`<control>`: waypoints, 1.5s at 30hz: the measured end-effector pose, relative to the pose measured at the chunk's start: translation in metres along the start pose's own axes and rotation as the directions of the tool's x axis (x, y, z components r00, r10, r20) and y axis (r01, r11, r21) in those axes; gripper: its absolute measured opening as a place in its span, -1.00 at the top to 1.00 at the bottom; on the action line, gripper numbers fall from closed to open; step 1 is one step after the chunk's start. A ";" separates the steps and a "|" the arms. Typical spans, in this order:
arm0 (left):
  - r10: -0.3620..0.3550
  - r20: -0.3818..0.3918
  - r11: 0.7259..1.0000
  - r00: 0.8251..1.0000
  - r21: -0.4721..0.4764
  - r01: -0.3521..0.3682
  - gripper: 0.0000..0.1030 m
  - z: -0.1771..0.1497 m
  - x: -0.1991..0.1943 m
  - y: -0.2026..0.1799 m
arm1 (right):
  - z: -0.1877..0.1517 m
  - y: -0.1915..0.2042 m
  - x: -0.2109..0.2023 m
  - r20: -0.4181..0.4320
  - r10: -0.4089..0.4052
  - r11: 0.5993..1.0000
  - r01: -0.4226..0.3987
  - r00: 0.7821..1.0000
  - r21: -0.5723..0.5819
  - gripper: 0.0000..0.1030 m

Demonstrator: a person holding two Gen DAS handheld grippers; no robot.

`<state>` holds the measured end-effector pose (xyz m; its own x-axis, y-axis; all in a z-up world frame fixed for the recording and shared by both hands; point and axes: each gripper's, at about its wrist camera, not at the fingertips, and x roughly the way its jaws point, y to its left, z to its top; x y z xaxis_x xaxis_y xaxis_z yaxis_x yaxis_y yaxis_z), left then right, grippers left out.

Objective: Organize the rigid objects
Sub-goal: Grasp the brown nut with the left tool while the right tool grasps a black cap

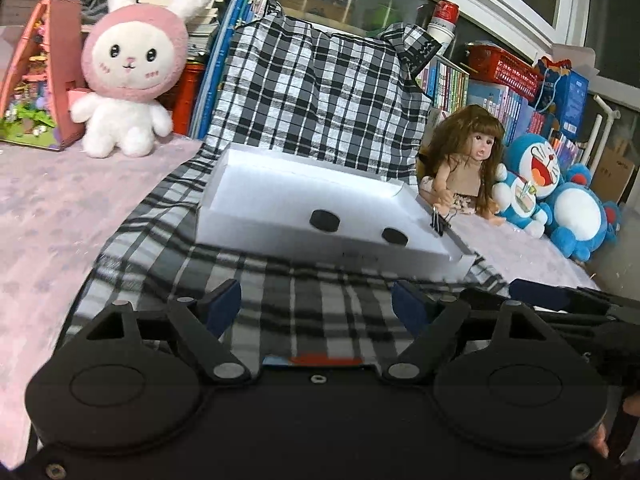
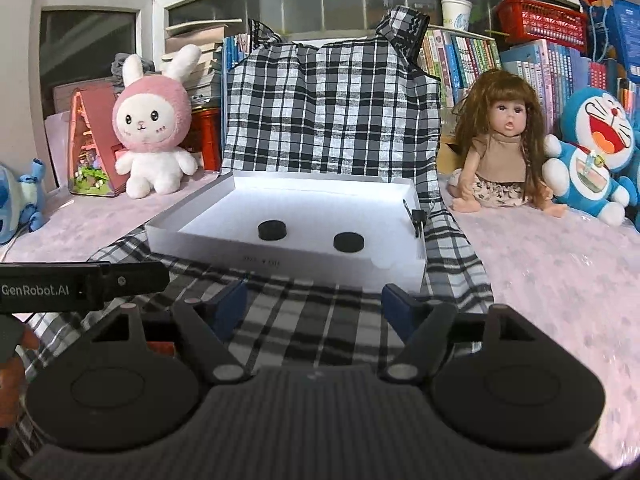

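Two black discs (image 2: 272, 229) and (image 2: 349, 241), lying flat and apart inside a shallow white box (image 2: 200, 216) on a checked cloth (image 2: 328, 120); round, so no long axis, flat faces up, while the box runs its long side across the view, open top upward, a black clip (image 2: 418, 218) on its right wall. Left gripper (image 1: 316, 306) and right gripper (image 2: 314, 306): jaws apart, nothing between them, both short of the box. Step judged as between placements; next move calls for finding another hard item, none visible among the rabbit toy (image 2: 150, 136), doll (image 2: 502, 140) and books (image 2: 472, 56).
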<state>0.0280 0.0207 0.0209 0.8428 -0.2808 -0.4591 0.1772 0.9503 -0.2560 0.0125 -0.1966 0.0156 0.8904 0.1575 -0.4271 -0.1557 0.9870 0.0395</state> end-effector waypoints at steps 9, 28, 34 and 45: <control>0.053 0.046 0.994 0.998 0.092 -0.057 -0.56 -0.038 -0.031 -0.006 | -0.033 0.008 -0.027 0.011 -0.027 1.000 0.027 1.000 0.001 -0.43; 0.074 -0.005 0.991 0.997 0.108 -0.073 0.51 -0.049 -0.034 0.002 | -0.052 0.013 -0.030 -0.049 -0.037 0.999 0.037 0.998 -0.004 0.17; 0.079 -0.006 0.991 0.997 0.113 -0.077 0.51 -0.048 -0.030 0.003 | -0.051 0.009 -0.026 -0.059 -0.045 0.999 0.046 0.997 0.007 0.16; 0.080 -0.013 0.988 0.997 0.132 -0.077 0.52 -0.049 -0.019 0.003 | -0.049 0.012 -0.019 -0.066 -0.039 0.999 0.039 0.997 -0.001 0.14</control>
<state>-0.0125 0.0224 -0.0122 0.8478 -0.2058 -0.4888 0.1771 0.9786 -0.1049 -0.0270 -0.1888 -0.0203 0.8655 0.1162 -0.4872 -0.1208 0.9924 0.0219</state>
